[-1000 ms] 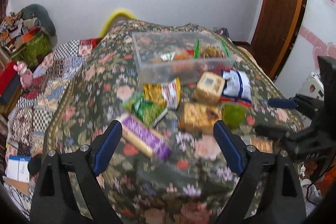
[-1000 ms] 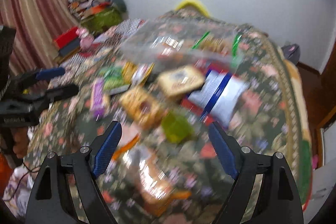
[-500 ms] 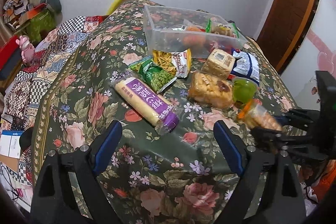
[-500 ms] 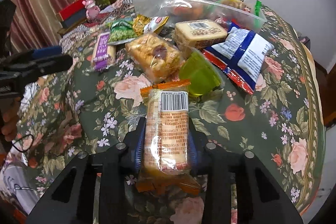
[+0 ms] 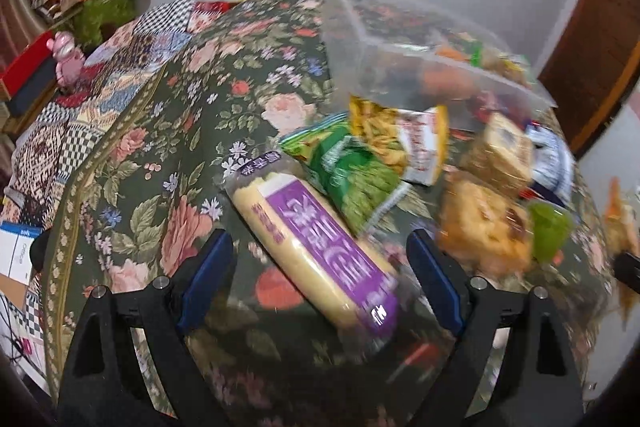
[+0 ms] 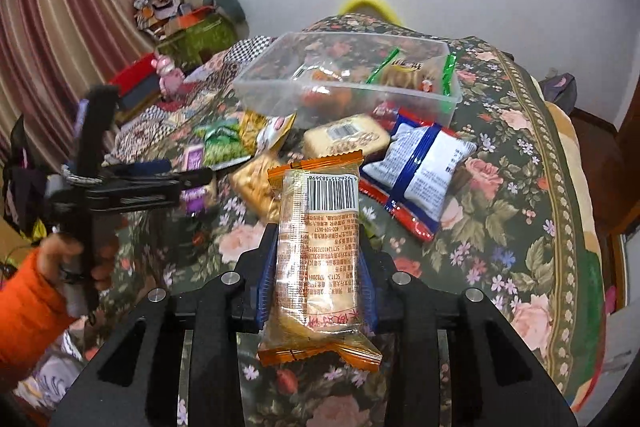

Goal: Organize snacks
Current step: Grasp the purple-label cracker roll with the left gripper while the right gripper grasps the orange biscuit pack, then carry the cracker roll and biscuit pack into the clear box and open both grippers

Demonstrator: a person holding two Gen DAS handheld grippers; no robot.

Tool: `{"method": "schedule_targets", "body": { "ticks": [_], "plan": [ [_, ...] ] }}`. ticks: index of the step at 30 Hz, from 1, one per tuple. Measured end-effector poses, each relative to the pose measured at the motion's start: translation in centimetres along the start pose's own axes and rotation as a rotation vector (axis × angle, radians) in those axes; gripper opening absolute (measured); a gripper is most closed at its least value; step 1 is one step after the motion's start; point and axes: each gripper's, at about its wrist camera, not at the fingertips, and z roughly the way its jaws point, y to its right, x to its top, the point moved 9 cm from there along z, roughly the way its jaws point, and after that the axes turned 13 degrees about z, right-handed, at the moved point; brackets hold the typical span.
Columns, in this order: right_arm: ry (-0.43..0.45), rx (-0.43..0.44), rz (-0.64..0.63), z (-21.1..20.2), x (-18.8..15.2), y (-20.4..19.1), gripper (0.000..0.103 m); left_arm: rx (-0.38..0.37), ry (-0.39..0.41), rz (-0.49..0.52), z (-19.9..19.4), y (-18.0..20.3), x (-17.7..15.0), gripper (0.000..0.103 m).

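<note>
My right gripper (image 6: 318, 243) is shut on an orange-wrapped cake packet (image 6: 320, 227), barcode side up, held just above the flowered tablecloth (image 6: 520, 227). My left gripper (image 5: 316, 251) is open and low over a long yellow snack pack with a purple label (image 5: 320, 227), which lies slanted between its fingers without touching the pads. In the right wrist view the left gripper (image 6: 176, 173) is at the left, held by a hand in an orange sleeve. A clear plastic bin (image 6: 344, 95) with a few snacks in it stands at the far side.
Loose snacks lie between the bin and the grippers: a green pack (image 5: 352, 175), a yellow chip bag (image 5: 400, 139), a pastry pack (image 5: 484, 227), a green jelly cup (image 5: 548, 231), a square cake packet (image 6: 344, 141), a blue-and-white bag (image 6: 420, 167). The table edge falls away at left, toward cluttered bedding.
My right gripper closed on the orange packet and raised it off the cloth. My left gripper came down and forward until its fingers straddle the purple-labelled pack.
</note>
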Motion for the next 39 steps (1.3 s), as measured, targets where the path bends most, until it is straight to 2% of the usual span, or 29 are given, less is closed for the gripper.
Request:
{"method": "schedule_targets", "body": {
  "ticks": [4,8,12,17,23,27,39],
  "plan": [
    [-0.003,0.006,0.025,0.3,0.4,0.3,0.032,0.032,0.011,0.025,0.9,-0.3,-0.6,0.085],
    [-0.009,0.001,0.031,0.7,0.4,0.7,0.032,0.042,0.030,0.092,0.3,-0.4,-1.3,0.072],
    [-0.024,0.012,0.051,1.2,0.3,1.1,0.032,0.054,0.029,0.107,0.1,-1.1,-1.3,0.064],
    [-0.028,0.013,0.058,1.5,0.3,1.1,0.032,0.097,0.040,0.115,0.8,-1.8,-0.5,0.047],
    [-0.016,0.009,0.068,1.3,1.2,1.6,0.032,0.062,0.052,0.097,0.2,-2.1,-0.4,0.045],
    [0.008,0.000,0.065,0.9,2.3,1.9,0.032,0.054,0.082,0.104,-1.5,-2.0,0.0,0.045],
    [0.105,-0.019,0.047,0.4,7.8,1.9,0.032,0.003,0.224,0.138,-7.0,0.0,5.4,0.045]
  ]
}}
